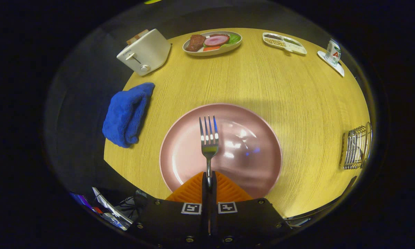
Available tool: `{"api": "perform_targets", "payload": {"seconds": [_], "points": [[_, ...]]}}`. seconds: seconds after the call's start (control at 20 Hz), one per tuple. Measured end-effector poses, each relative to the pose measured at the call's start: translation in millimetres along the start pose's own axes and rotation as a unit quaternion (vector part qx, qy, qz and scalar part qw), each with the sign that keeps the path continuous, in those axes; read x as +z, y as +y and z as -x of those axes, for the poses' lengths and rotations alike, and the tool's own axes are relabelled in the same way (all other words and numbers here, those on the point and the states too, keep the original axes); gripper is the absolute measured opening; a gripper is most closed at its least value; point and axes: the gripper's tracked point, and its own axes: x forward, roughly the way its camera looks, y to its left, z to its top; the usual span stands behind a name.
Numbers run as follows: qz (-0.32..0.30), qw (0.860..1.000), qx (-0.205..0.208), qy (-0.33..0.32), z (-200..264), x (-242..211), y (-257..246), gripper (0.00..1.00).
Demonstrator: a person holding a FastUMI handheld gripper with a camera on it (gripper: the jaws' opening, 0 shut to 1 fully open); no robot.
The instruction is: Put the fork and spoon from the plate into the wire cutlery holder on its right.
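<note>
A metal fork (209,141) sticks out forward from between my orange fingers (193,188), tines pointing away, held above the pink plate (255,162). My gripper (209,180) is shut on the fork's handle. The plate lies on the wooden table just ahead of the fingers, and its shiny surface is bare around the fork. The wire cutlery holder (356,147) stands on the table to the right of the plate, well apart from the fingers; something thin and dark shows inside it, too small to tell what.
A blue cloth (126,114) lies left of the plate at the table's edge. Beyond stand a white toaster (144,52), a dish of food (212,42), a divided snack tray (284,43) and a can on a coaster (332,53). Bare wood separates plate and holder.
</note>
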Motion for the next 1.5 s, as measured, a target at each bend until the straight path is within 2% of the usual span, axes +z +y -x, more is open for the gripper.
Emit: {"api": "perform_targets", "payload": {"seconds": [0.35, 0.6, 1.15, 1.5], "points": [[-0.064, 0.997, -0.012, -0.038, 31, 14, -37, 0.03], [-0.124, 0.990, -0.023, -0.069, 58, 21, -78, 0.03], [-0.252, 0.956, -0.053, -0.139, 117, 21, -179, 0.03], [-0.308, 0.936, -0.060, -0.158, 136, 2, -213, 0.03]]}}
